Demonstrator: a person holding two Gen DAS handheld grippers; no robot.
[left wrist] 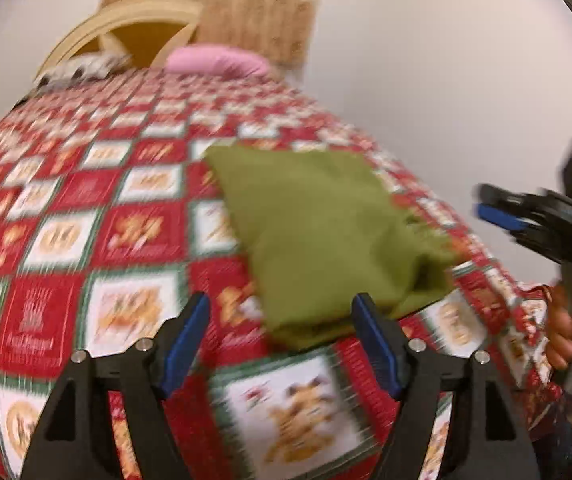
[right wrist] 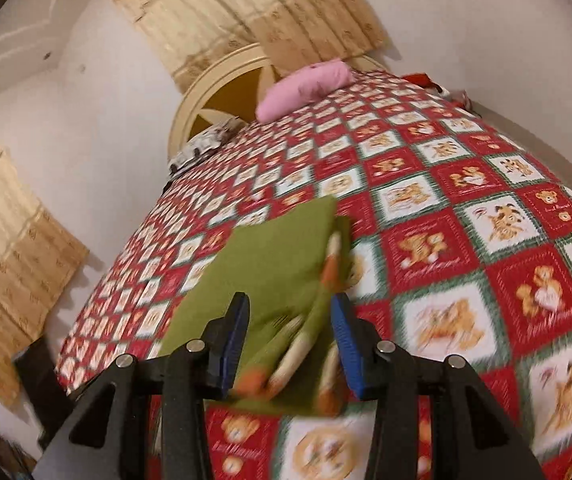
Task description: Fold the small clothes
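Both right fingers flank the folded green garment, apart.

Both my wrist views are evenly lit by warm indoor light; I cannot see a lamp. The white wall at upper right of the left view is bright but not blown out. Shadows are soft, a faint one under the curtain at left of the right view. Motion blur smears the bedspread and green cloth, heaviest low in both frames. Fisheye bending curves the bed; corners are black vignette.
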